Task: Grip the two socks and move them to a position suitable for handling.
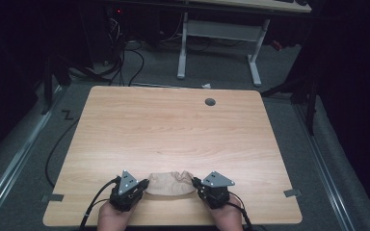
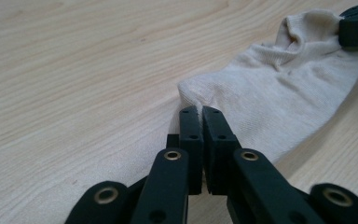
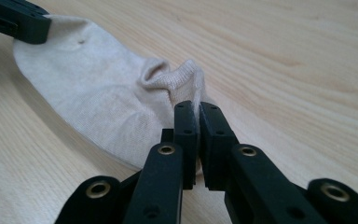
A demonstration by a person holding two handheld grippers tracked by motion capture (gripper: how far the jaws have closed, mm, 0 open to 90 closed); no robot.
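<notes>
Sock (image 1: pixel 169 183), beige ribbed knit, lies flat at the near edge of the wood-grain table (image 1: pixel 173 130). Left gripper (image 2: pixel 201 112) has its jaws pinched tight on one end, right gripper (image 3: pixel 197 108) clamped on the crumpled cuff end.

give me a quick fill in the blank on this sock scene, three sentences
1. The left gripper is shut on one end of the beige ____.
2. The sock lies near the table's ____ edge, closest to the person.
3. The right gripper pinches the sock's ____ end, where the fabric bunches.

Missing words: sock; near; cuff
</notes>
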